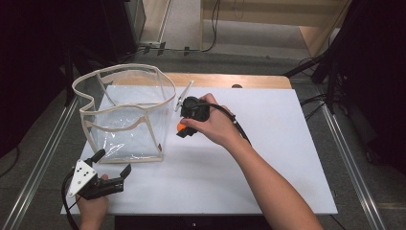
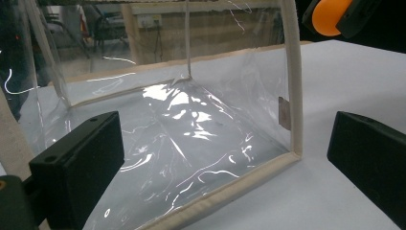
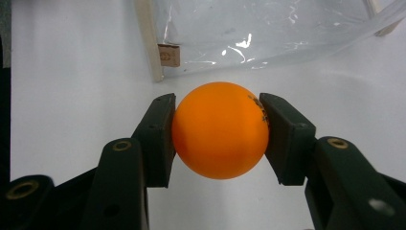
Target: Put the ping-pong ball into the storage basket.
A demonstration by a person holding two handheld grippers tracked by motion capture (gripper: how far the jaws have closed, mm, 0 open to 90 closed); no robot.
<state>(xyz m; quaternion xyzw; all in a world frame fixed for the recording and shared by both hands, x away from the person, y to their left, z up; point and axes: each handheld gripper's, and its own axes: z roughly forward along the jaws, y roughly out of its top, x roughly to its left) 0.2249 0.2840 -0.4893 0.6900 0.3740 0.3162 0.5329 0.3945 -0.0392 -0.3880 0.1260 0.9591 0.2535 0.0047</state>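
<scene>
Between gripper (image 3: 218,139) pads: round orange ball (image 3: 219,129)

White tbl (image 1: 268,158), clear bag (image 1: 125,115) on it

The orange ball (image 3: 219,130) is smooth, round and plain, with a small dark print mark at about 1 o'clock on its face in the right gripper view. It is clamped at 3 and 9 o'clock between the 2 black jaws of the right gripper (image 3: 219,136), above the white table surface. In the high view the ball (image 1: 180,127) shows as a small orange spot just beside the lower right corner of the clear bag, at roughly 3 o'clock from it. In the left gripper view it (image 2: 330,14) sits at about 1 o'clock.
</scene>
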